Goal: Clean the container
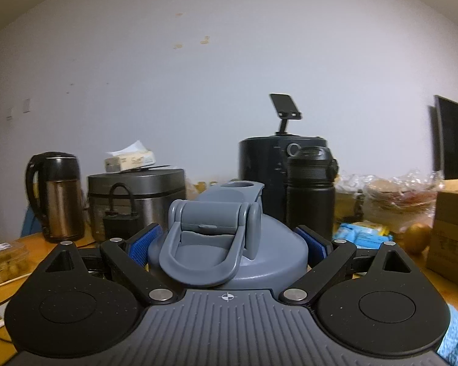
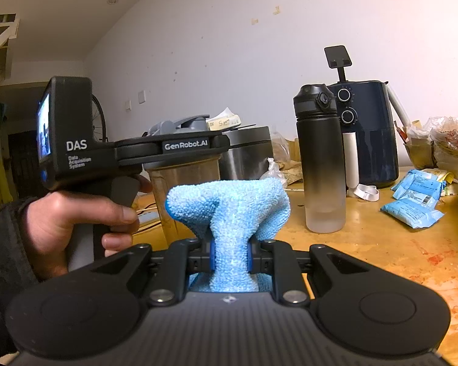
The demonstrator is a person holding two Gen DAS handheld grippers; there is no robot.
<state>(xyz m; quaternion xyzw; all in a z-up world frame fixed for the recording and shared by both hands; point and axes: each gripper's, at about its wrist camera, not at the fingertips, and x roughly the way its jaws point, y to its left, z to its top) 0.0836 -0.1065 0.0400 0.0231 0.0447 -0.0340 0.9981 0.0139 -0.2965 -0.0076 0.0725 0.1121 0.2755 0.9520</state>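
Observation:
The container is a clear tumbler (image 2: 186, 183) with a grey flip-top lid (image 1: 229, 204), standing upright on the wooden table (image 2: 381, 259). My left gripper (image 1: 229, 245) is shut on it, its blue pads (image 1: 145, 244) pressing both sides of the lid rim. The right wrist view shows that gripper (image 2: 192, 146) from the side, level at lid height, with a hand (image 2: 76, 222) on its grip. My right gripper (image 2: 231, 257) is shut on a bunched light-blue cloth (image 2: 229, 207), which sits just in front of the tumbler's lower wall; whether it touches is unclear.
A black bottle (image 2: 320, 158) and a dark air fryer (image 2: 369, 131) stand right of the tumbler. Behind it are a rice cooker (image 1: 137, 195) and a kettle (image 1: 58, 198). Blue packets (image 2: 412, 207), food bags and a cardboard box (image 1: 452, 238) crowd the right side.

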